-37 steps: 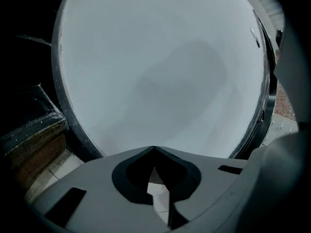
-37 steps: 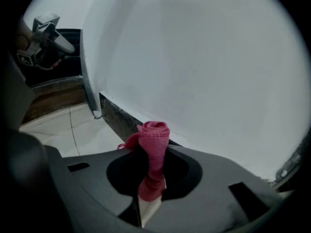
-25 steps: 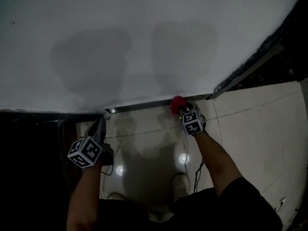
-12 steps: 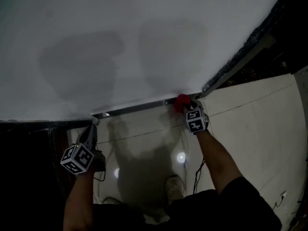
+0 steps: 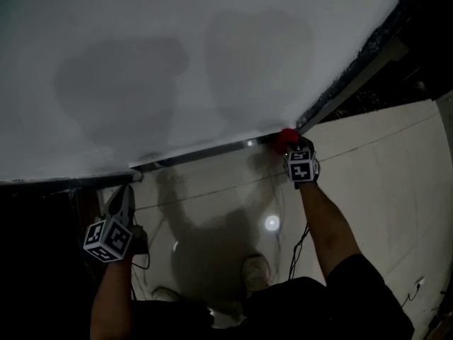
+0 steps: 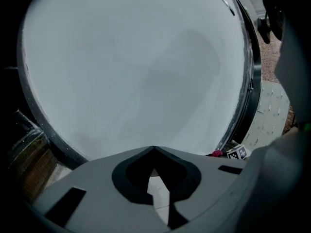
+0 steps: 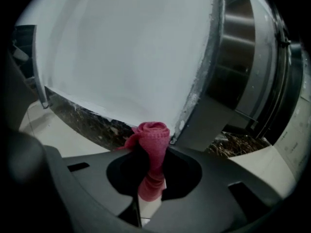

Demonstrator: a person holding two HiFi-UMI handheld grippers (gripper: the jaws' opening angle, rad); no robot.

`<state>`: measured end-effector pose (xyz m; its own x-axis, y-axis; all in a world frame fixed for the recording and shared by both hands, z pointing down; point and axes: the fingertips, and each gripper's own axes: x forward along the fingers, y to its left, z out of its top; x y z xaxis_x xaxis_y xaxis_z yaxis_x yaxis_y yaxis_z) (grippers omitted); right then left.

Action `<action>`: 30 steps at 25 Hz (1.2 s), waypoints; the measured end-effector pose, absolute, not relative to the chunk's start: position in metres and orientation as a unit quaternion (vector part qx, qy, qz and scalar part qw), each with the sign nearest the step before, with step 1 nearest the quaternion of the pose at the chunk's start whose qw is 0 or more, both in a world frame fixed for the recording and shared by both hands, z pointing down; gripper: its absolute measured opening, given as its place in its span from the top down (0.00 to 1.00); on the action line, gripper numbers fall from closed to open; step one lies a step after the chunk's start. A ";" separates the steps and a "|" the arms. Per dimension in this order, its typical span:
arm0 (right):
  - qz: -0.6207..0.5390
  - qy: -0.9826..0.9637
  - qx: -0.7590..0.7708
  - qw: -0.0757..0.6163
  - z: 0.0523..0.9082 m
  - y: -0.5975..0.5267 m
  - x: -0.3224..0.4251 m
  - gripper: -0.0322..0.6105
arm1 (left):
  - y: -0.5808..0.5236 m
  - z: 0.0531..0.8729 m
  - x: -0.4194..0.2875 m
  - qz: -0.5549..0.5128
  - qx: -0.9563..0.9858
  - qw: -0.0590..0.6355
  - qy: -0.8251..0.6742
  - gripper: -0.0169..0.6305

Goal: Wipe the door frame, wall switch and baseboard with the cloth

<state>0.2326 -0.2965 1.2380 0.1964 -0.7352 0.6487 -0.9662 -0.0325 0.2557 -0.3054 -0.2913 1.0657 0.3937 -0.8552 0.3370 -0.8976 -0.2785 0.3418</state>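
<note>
My right gripper (image 5: 289, 144) is shut on a bunched red cloth (image 5: 285, 139) (image 7: 152, 141), which presses on the dark baseboard (image 5: 205, 154) at the foot of the white wall (image 5: 177, 55), right by the metal door frame (image 5: 357, 73) (image 7: 233, 67). The cloth's folded end sticks out past the right gripper (image 7: 151, 152). My left gripper (image 5: 127, 195) hangs low at the left, near the baseboard's left end, shut with nothing in it; its tips (image 6: 154, 150) meet in the left gripper view. No wall switch is in view.
Glossy pale floor tiles (image 5: 368, 168) lie below the wall, with light reflections. A cable (image 5: 296, 250) trails by the person's shoe (image 5: 256, 271). A dark opening (image 5: 35, 253) fills the left side. Dark ground lies beyond the door frame at the right.
The right gripper has slid the red cloth rightward along the baseboard to the corner at the door frame. The left gripper has drifted slightly left and down.
</note>
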 end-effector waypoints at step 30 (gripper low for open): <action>0.055 -0.797 0.506 0.325 1.188 -0.310 -0.073 0.87 | -0.263 1.032 -0.380 0.029 0.797 0.217 -0.563 0.98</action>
